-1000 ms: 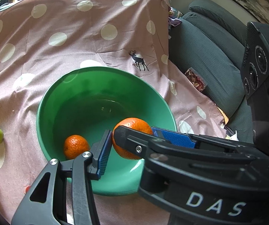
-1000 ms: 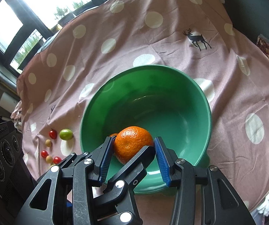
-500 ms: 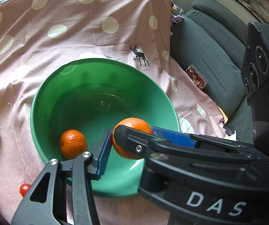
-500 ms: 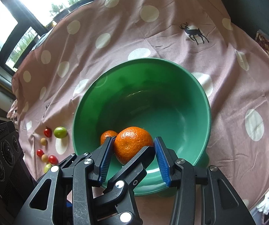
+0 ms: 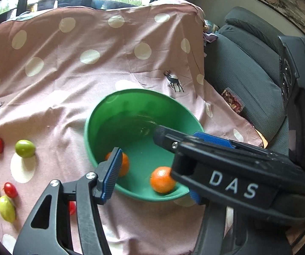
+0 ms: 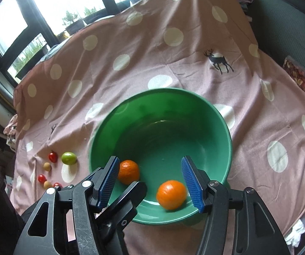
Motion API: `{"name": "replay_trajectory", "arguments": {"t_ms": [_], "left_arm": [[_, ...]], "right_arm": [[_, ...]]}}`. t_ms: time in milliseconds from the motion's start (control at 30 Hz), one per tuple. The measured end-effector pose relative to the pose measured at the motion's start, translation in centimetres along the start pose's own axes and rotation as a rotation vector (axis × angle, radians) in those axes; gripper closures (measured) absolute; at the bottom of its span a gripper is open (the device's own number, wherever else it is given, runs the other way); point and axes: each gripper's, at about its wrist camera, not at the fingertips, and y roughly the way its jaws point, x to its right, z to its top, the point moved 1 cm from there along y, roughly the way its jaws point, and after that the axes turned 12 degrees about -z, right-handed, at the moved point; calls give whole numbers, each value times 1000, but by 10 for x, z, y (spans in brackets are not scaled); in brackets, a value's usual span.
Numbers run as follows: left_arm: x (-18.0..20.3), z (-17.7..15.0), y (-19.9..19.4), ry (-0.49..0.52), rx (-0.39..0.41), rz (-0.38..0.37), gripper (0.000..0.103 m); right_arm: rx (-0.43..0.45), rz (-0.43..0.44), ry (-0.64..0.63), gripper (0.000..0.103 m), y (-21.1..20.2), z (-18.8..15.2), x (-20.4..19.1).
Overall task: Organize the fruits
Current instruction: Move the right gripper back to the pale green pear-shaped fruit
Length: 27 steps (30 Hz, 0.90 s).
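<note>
Pink polka-dot cloth drapes the surface before dark-framed windows, a grey sofa at right. On it sits a green bowl holding two oranges: one at its near left, another at its near right, blurred. Both the left hand-held gripper and right hand-held gripper have just been opening; they gape over the bowl, gripping nothing. Small red, green and tan fruits lie left of the bowl.

Two oranges in the bowl — small fruits left of it.
</note>
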Motion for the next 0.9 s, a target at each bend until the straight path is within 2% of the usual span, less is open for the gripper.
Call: {"name": "replay_trajectory", "arguments": {"t_ms": [67,167,267,300,367,500,600,733,800,867,900], "left_arm": [[-11,-2,-23,-19,36,26,42],[-32,-8,-60,-68,92,98,37],[-53,-19,-90,-89,110,234,33],[-61,-23,-98,-98,105,280,29],[-78,-35,-111,-126,88,349,28],[-117,-64,-135,-219,101,420,28],[-142,-81,-141,-298,92,436,28],[-162,-93,-137,-299,64,494,28],[-178,-103,-133,-339,30,512,29],[-190,-113,-129,-390,5,480,32],[-190,-113,-129,-378,18,486,32]], "right_arm": [[46,9,-23,42,-9,0,-9],[106,28,-61,30,-20,0,-25],[158,67,-111,30,-32,-4,-45],[168,89,-121,30,-34,-6,-51],[176,129,-134,30,-38,-10,-63],[167,155,-190,30,-36,-23,-95],[147,163,-253,30,-28,-35,-121],[79,212,-294,30,-7,-55,-148],[48,185,-323,30,8,-68,-160],[-3,153,-350,30,27,-80,-171],[-28,143,-363,30,36,-85,-175]]}}
